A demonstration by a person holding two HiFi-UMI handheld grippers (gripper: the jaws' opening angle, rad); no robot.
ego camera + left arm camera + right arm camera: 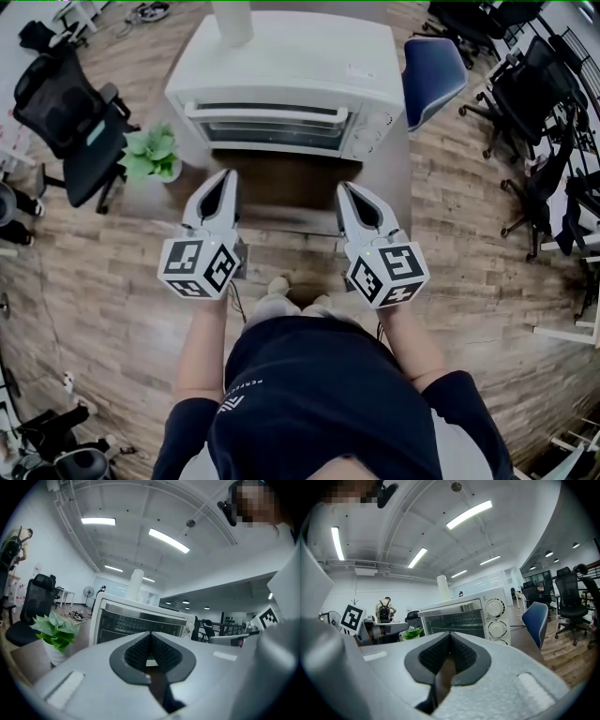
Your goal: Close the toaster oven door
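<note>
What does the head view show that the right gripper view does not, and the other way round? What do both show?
Only the head view: both grippers from above, the left gripper and the right gripper, held short of the oven, and the person's dark shirt.
Only the right gripper view: the ceiling lights, a person with a backpack far behind, and the right gripper's jaws closed together with nothing between them.
Both: the white oven with its door shut, the plant and the blue chair.

One overhead, two low; oven (pixel 291 66) shared
</note>
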